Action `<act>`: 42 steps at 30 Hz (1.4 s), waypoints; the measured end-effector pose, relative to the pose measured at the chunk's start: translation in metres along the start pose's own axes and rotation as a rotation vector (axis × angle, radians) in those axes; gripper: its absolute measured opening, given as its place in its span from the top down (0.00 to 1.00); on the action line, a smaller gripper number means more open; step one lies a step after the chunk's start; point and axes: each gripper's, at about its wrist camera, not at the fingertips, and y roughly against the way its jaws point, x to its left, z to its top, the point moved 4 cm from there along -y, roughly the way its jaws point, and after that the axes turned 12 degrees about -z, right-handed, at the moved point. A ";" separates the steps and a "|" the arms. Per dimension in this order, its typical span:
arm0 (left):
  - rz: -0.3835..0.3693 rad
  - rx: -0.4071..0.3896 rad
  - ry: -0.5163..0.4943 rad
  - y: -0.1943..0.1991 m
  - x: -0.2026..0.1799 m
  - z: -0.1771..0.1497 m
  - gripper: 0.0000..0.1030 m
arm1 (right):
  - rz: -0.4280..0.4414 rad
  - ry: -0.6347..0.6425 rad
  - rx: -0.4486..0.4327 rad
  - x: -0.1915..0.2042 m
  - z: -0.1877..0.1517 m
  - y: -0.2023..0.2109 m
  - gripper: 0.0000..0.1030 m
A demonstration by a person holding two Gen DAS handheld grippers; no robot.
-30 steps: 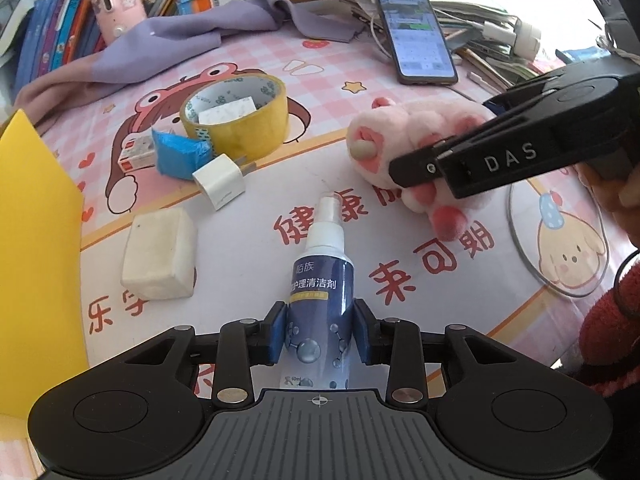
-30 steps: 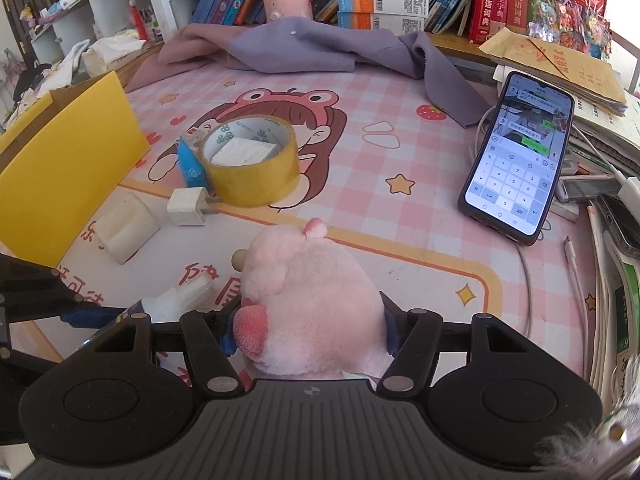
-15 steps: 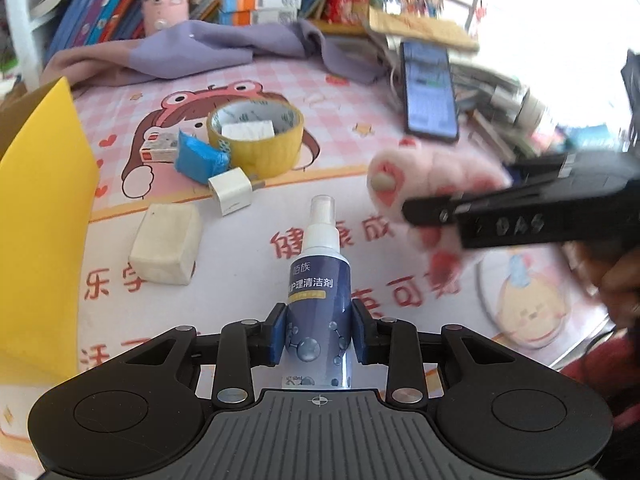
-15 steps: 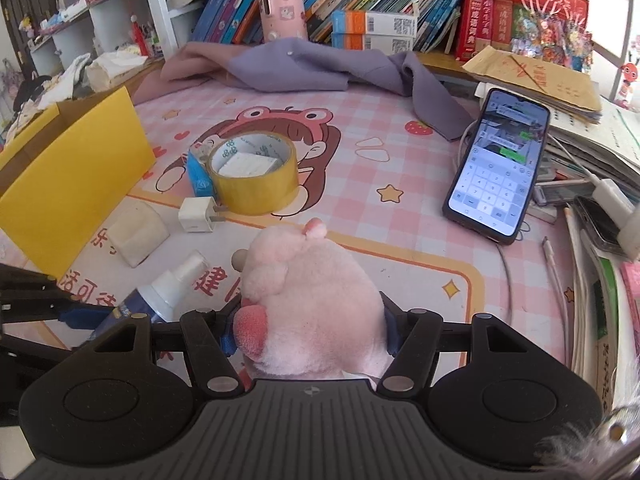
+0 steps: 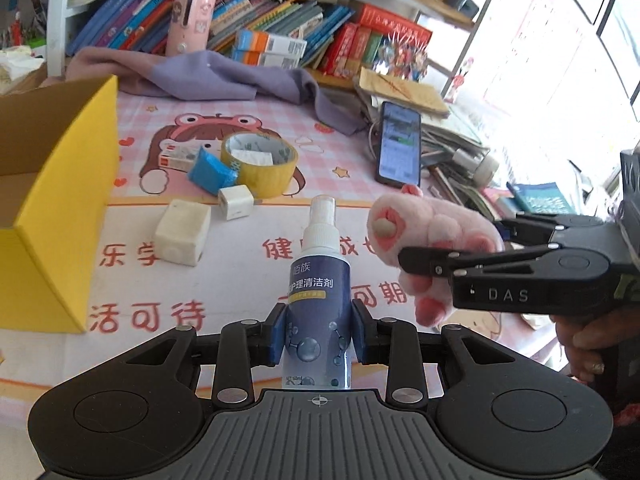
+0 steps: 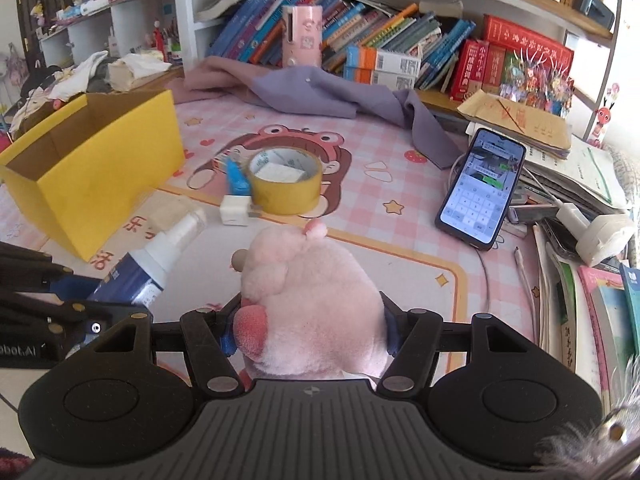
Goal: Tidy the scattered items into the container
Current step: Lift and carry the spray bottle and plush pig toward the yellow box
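Spray bottle (image 5: 318, 300), blue-labelled, clamped in left hand-held gripper (image 5: 318, 336); right (image 6: 310, 330) clamps pink plush (image 6: 316, 300).

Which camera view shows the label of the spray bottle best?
The left wrist view: the spray bottle stands upright between the left gripper's pads, its label facing the camera. In the right wrist view the bottle lies slanted at the left edge, its label mostly turned away.

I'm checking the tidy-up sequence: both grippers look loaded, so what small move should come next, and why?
Probably carry both loads left over the yellow box: the left hand-held gripper grips the spray bottle, the right hand-held gripper grips the pink plush toy, and the box stands open.
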 end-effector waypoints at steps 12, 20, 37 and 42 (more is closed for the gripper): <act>-0.019 -0.007 -0.006 0.075 0.016 -0.044 0.70 | -0.020 -0.050 0.006 0.065 -0.031 0.057 0.40; -0.010 -0.013 -0.014 0.119 0.029 -0.072 0.70 | -0.019 -0.089 -0.007 0.105 -0.055 0.091 0.40; 0.086 -0.086 0.056 0.193 0.068 -0.107 0.70 | 0.078 0.005 -0.035 0.191 -0.056 0.118 0.41; 0.131 -0.115 0.068 0.208 0.079 -0.111 0.70 | 0.100 0.036 -0.048 0.209 -0.049 0.118 0.40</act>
